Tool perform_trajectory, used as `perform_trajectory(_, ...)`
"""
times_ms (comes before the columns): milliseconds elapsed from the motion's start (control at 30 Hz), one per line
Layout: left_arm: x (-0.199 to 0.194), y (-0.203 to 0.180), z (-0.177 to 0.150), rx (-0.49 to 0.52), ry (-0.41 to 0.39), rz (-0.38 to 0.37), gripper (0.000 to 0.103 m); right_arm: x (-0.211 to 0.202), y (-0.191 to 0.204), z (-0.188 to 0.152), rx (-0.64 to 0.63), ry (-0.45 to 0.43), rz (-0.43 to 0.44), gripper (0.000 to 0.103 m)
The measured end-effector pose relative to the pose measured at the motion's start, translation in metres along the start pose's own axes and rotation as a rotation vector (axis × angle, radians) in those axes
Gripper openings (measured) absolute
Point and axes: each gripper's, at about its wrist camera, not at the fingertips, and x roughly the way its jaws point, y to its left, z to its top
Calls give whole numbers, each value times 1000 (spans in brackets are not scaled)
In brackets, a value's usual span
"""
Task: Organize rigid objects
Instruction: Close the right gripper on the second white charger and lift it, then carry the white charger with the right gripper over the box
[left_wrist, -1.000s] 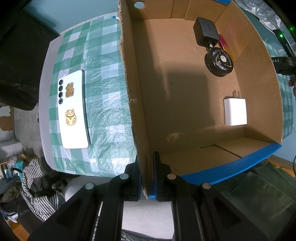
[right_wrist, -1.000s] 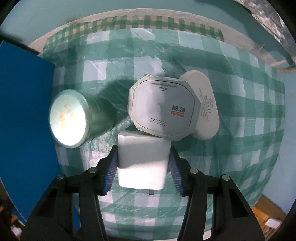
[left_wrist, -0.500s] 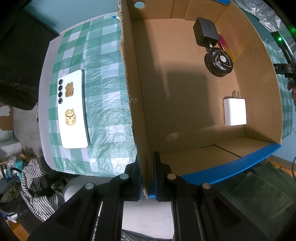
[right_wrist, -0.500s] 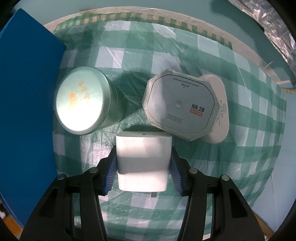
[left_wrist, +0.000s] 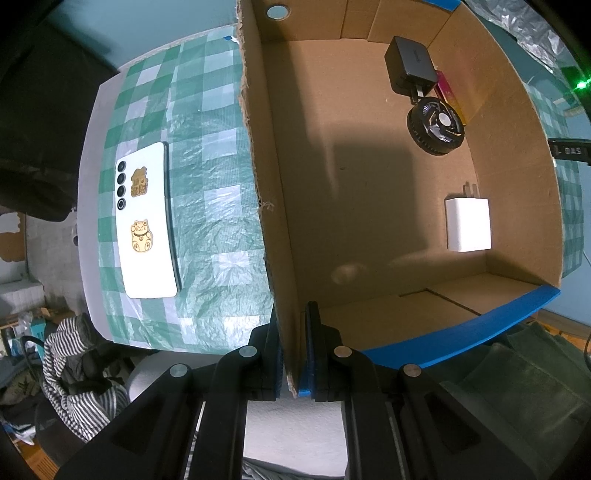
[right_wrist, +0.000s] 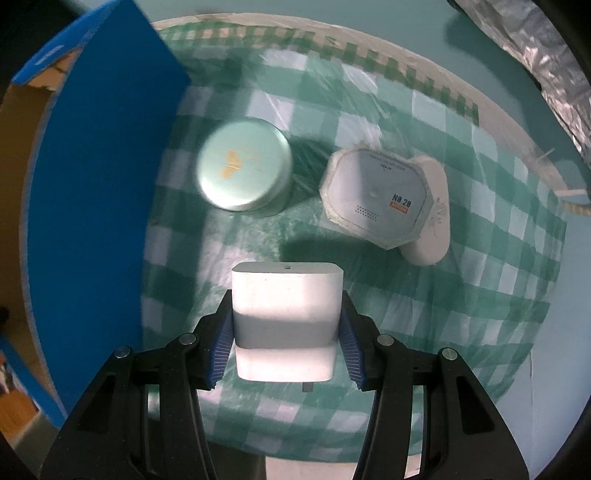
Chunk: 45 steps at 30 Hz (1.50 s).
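My right gripper (right_wrist: 286, 339) is shut on a white plug adapter (right_wrist: 285, 314), held above the checked tablecloth (right_wrist: 480, 288). Below it stand a round mint tin (right_wrist: 243, 170) and a grey octagonal device (right_wrist: 376, 199) lying on a white oval case (right_wrist: 432, 221). My left gripper (left_wrist: 293, 354) is shut on the near left wall of the cardboard box (left_wrist: 255, 155). Inside the box lie a white charger (left_wrist: 468, 224), a black charger (left_wrist: 410, 62), a black round fan (left_wrist: 436, 123) and a pink-yellow item (left_wrist: 448, 92).
A white phone (left_wrist: 146, 225) with gold stickers lies face down on the cloth left of the box. The box's blue outer wall (right_wrist: 96, 206) rises at the left in the right wrist view. Striped clothing (left_wrist: 70, 373) lies past the table edge.
The right gripper has risen with the adapter and rolled; the tin and the octagonal device look smaller and farther, and more of the blue box wall shows. The left gripper has stayed put.
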Motion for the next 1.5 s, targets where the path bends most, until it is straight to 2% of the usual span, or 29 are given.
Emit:
perform_trajectory(433,0,0,1,-1,1,-1,9,-70,37,2,-147,-63,5,51)
perform_trajectory(600,0,-1,1,-2,3,-1,9,-84,41,11,-189,-92,27,51)
perform_trajectory(800,0,-3,1,1,4,3,9,-99,67,23,-256,-119,47,51)
perform_trajectory(1100,-1,-2,1,-1,3,3,9,-103,108,32,-358,-131,55,51)
perform_trajectory(1500,0,-1,2,-3,4,0,9,-83,147,42,-450,-103,40,51)
